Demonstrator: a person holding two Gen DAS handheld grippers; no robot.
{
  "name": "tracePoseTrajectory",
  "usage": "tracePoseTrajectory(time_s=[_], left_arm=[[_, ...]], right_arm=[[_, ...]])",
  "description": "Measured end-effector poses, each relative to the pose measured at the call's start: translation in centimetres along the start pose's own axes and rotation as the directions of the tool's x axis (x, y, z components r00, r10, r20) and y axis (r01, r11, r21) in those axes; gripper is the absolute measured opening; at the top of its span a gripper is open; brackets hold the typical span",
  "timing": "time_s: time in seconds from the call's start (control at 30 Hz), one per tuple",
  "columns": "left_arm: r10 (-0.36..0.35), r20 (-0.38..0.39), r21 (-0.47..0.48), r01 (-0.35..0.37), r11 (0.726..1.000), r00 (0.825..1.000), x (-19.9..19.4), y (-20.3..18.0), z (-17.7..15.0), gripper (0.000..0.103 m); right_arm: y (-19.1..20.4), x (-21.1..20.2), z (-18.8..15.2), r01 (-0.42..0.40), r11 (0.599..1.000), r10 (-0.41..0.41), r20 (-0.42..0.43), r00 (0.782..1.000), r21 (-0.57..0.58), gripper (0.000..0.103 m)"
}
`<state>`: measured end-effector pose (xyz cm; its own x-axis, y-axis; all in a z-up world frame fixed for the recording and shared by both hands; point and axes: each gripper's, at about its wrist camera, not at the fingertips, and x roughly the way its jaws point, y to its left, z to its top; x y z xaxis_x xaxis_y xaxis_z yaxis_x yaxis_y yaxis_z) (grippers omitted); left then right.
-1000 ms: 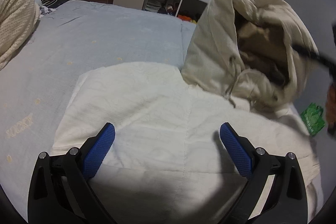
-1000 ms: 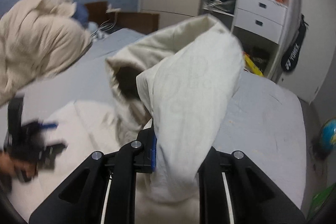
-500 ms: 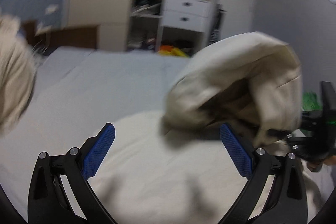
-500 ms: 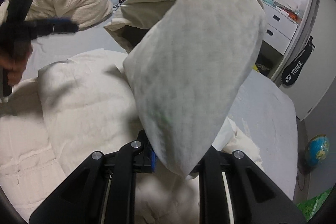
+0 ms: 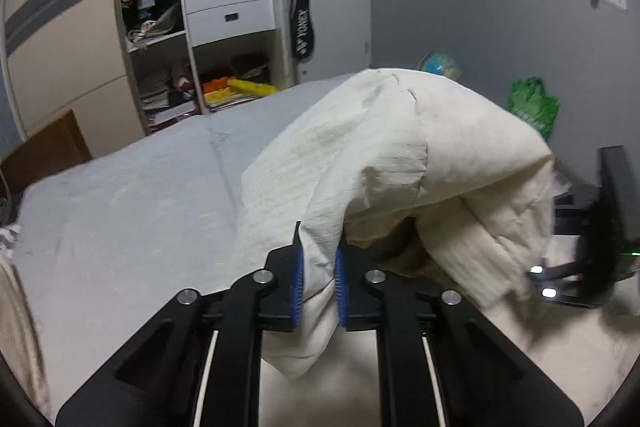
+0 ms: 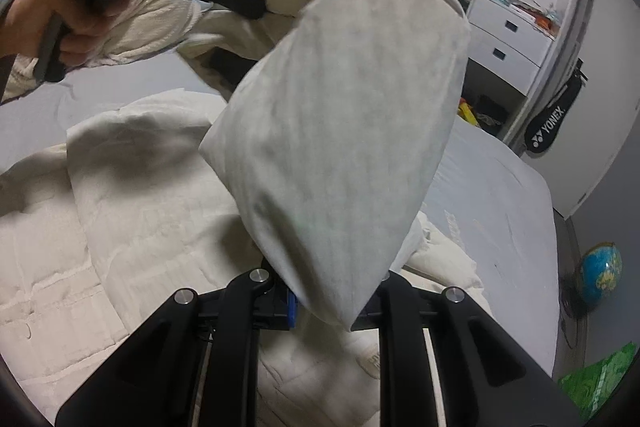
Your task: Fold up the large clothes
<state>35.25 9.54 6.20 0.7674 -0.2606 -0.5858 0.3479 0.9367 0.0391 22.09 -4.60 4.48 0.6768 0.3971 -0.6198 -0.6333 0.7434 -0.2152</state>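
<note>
While the cream garment [image 5: 400, 147] bulges up in a lifted fold over the bed [image 5: 120, 211], the left gripper [image 5: 319, 267] is closing, its blue pads pinching a flap of the cloth. The right gripper [image 6: 328, 301] is clamped on another part of the same garment, which rises in front of its camera. More of the garment lies spread on the bed toward its near edge.

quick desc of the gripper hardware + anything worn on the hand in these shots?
Both are alike: the left gripper and right gripper have matte black angular linkage arms with triangular cut-outs, silver round pivot pins and blue ribbed pads on the inner faces. Thin white strips run along the inner arms. The hand on the left gripper's black handle shows a grey cuff at the wrist.
</note>
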Motion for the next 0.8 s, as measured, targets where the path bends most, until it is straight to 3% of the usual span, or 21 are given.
tracePoseTrajectory(time_s=[0.23,0.3,0.57,0.63,0.8], left_arm=[[-0.019,0.03,-0.059,0.021,0.998,0.999,-3.7,-0.8,-2.9,0.009],[-0.018,0.023,-0.071,0.019,0.997,1.0,-5.3,-1.4,-5.1,0.009],[0.006,-0.107,-0.082,-0.015,0.997,0.994,-4.8,-3.5,-13.7,0.009],[0.014,-0.129,-0.077,-0.024,0.997,0.992,-4.6,-3.6,-14.6,0.01],[0.008,-0.155,-0.055,-0.017,0.998,0.988,-4.7,-3.8,-14.8,0.015]], right_arm=[[-1.4,-1.4,-0.4,0.102,0.992,-0.103,0.013,0.995,0.068,0.014],[-1.7,-2.0,-0.5,0.119,0.99,-0.121,0.02,0.992,0.08,0.014],[0.9,-3.5,-3.1,0.169,0.985,-0.17,0.011,0.985,0.032,0.014],[2.4,-3.4,-4.0,0.202,0.979,-0.202,0.004,0.979,-0.032,0.015],[3.6,-4.1,-5.0,0.228,0.973,-0.228,-0.008,0.974,-0.037,0.019]])
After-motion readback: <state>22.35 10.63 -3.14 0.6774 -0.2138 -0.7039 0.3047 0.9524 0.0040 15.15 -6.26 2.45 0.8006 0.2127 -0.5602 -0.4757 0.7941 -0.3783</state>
